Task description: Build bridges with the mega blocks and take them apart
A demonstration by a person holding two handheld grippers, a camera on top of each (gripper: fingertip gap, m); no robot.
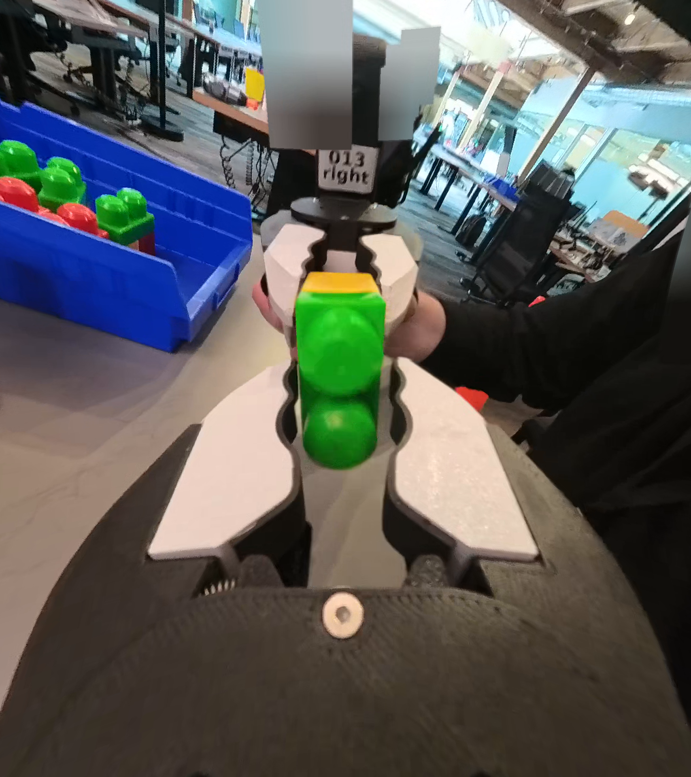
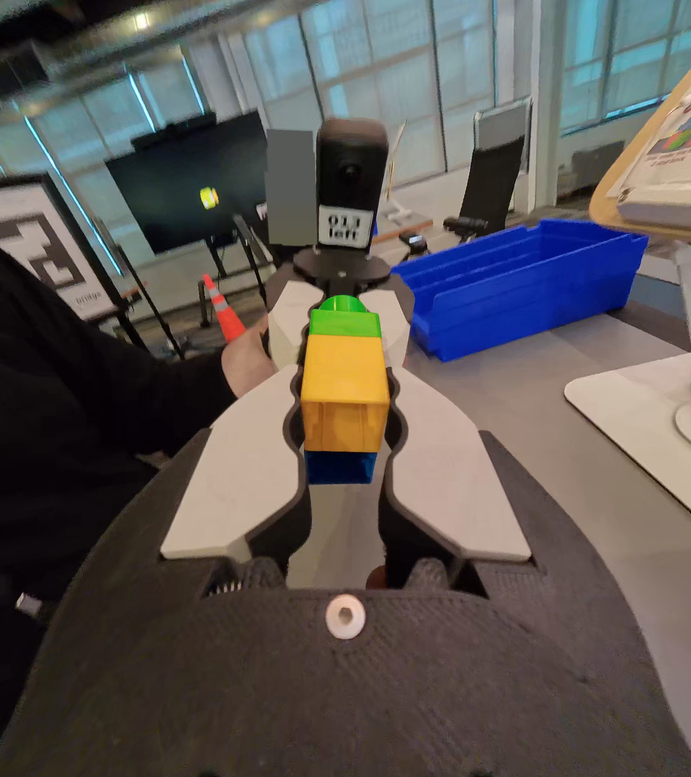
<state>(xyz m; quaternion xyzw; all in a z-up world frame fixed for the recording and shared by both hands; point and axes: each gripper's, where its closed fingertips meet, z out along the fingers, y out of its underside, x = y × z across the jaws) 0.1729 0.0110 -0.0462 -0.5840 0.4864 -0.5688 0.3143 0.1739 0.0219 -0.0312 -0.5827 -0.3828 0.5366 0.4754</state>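
The left gripper (image 1: 341, 399) pinches the green block (image 1: 339, 370), its white fingers (image 1: 247, 441) closed against the block's two sides, the round studs facing the camera. The right gripper (image 2: 345, 416) clamps the yellow block (image 2: 343, 370) the same way, with a dark blue block (image 2: 341, 466) showing just under it. Green and yellow are joined end to end, so the two grippers face each other across one short stack held above the grey table (image 1: 62, 420). A hand (image 1: 417, 328) in a black sleeve holds the far gripper. To the left in the left wrist view, a blue bin (image 1: 104, 269) on the table holds more green and red blocks (image 1: 57, 189). A white stand base (image 2: 650, 424) sits to the right in the right wrist view.
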